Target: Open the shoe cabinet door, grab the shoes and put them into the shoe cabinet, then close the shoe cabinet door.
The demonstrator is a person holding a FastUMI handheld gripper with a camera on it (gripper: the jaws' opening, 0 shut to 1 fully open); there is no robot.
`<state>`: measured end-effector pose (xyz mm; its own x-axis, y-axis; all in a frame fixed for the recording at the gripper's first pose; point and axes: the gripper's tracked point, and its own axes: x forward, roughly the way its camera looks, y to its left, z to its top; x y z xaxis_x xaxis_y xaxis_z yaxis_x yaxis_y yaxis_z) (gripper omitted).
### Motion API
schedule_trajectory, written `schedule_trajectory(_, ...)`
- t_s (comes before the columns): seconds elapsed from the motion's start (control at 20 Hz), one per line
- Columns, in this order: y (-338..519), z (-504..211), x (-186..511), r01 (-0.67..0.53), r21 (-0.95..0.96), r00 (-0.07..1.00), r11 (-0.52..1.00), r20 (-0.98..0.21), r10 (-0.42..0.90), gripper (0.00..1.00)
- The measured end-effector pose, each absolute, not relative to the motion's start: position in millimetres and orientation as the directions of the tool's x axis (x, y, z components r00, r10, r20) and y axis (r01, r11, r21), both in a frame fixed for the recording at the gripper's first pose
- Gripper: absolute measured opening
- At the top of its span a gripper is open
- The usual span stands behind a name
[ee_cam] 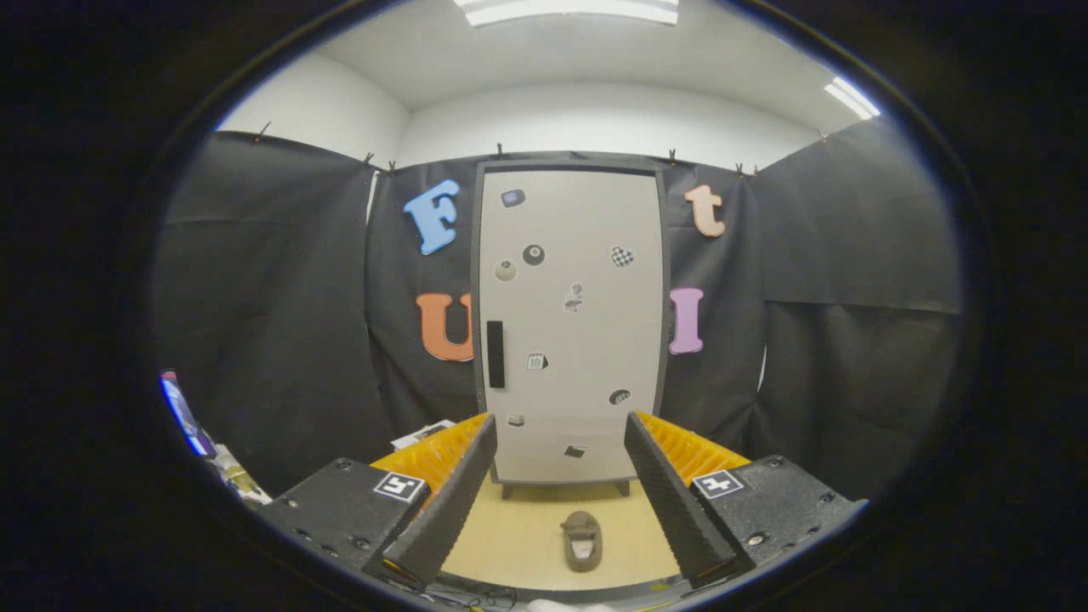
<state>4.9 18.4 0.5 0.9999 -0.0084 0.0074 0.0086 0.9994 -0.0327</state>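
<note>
The fingers [561, 476] stand wide apart at the bottom of the frame, one slanting in from the lower left and one from the lower right, with nothing held between them. Each finger's base carries a small square black-and-white marker.

In the gap between the fingers, low in the middle of the frame, a single shoe [582, 541] lies on the pale wooden floor [510, 535]. It is a dull brown-grey slipper-like shoe, lying lengthwise along the line of the fingers, closer to the right-hand finger than to the left but touching neither.

Beyond the shoe, at the centre of the frame, stands the shoe cabinet [571, 323], a tall upright unit on short dark legs, set against the black cloth wall. Its light grey door [586, 357] is closed and sits in a darker frame. A dark vertical handle [495, 354] is set at the door's left edge, about halfway up. Several small stickers are scattered over the door face; what they show is too small to tell.

At the lower left of the frame, beside the left-hand finger, some papers [422, 434] lie on the floor near the cloth. A ceiling light [569, 10] runs along the top centre of the frame, and another shows at the upper right.
</note>
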Motion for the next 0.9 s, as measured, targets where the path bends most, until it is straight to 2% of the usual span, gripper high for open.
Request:
schedule_trajectory(0.35,32.0,-14.4,58.3,-0.006,-0.039,1.000,0.999,-0.016,0.006,0.99)
schedule_trajectory(0.9,103.3,3.5,221.2,-0.095,-0.085,0.995,0.992,0.033,0.098,0.99)
